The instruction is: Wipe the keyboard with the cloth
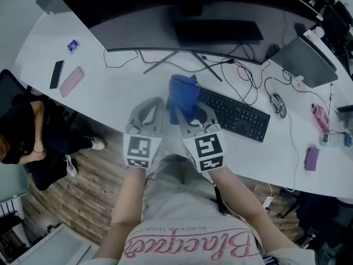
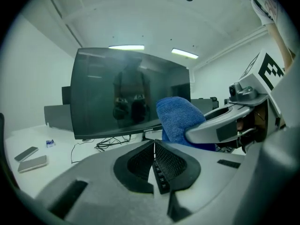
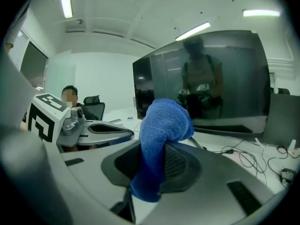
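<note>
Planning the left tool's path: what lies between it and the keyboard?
The right tool, shut on the cloth, lies between them; the head view shows it.

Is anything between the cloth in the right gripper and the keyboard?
Nothing visible does. The right gripper is shut on the cloth, which overlaps the left end of the keyboard in the head view. The left gripper, shut and empty, sits off to the left.

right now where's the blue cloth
Centre of the head view: the blue cloth is clamped in the right gripper's claw at the left end of the keyboard, with the left gripper close beside it on its left.
</note>
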`<act>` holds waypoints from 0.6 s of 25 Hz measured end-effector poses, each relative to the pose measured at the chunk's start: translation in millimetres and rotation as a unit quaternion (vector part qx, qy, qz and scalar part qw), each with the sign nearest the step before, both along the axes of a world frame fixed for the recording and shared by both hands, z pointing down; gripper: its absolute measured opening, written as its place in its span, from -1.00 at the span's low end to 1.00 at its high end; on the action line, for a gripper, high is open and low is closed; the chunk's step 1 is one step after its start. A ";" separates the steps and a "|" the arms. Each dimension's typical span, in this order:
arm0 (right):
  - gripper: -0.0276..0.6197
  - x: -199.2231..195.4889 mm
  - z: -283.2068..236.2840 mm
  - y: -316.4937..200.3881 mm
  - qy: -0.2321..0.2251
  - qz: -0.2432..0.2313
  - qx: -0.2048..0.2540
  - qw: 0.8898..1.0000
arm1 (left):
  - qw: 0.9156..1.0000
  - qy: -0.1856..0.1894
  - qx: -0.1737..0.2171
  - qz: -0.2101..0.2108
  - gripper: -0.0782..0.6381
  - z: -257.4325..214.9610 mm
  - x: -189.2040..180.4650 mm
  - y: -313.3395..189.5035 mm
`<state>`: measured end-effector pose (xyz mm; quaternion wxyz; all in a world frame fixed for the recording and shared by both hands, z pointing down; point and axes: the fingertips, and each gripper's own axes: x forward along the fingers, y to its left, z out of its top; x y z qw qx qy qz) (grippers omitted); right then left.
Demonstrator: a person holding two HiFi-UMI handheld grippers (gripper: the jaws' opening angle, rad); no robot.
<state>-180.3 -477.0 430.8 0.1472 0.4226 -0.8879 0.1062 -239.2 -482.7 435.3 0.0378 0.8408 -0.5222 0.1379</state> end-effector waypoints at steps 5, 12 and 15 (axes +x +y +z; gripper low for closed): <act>-0.64 -33.8 27.7 -20.4 -0.004 0.015 -0.048 0.999 | 1.000 0.011 -0.023 0.017 -0.76 14.0 -26.6 -21.7; -0.64 -78.6 61.8 -41.9 -0.059 0.035 -0.143 0.987 | 0.998 0.013 -0.061 0.028 -0.76 40.5 -58.0 -49.2; -0.64 -92.1 73.1 -50.2 -0.087 0.027 -0.185 0.978 | 0.997 0.024 -0.076 0.024 -0.76 53.2 -70.9 -57.7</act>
